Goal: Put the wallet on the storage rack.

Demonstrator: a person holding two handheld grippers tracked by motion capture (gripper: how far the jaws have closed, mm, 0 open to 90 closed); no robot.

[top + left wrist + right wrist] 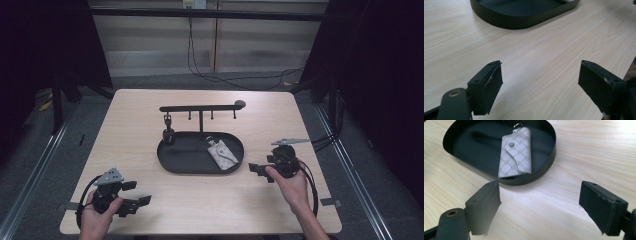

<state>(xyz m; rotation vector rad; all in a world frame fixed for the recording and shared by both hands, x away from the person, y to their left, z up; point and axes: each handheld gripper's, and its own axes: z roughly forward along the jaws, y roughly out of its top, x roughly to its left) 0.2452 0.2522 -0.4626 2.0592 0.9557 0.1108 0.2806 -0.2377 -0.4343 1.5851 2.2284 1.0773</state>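
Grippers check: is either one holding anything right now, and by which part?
Nothing is held. The left gripper and right gripper both stand open over bare table; the key pouch lies untouched in the black tray.

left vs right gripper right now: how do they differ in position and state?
The left gripper sits at the table's near left corner, far from the tray; the right gripper is just off the tray's right end. The right gripper's own view looks at the key pouch; the left gripper's looks at the tray's outer wall. Both are open, empty and hand-held.
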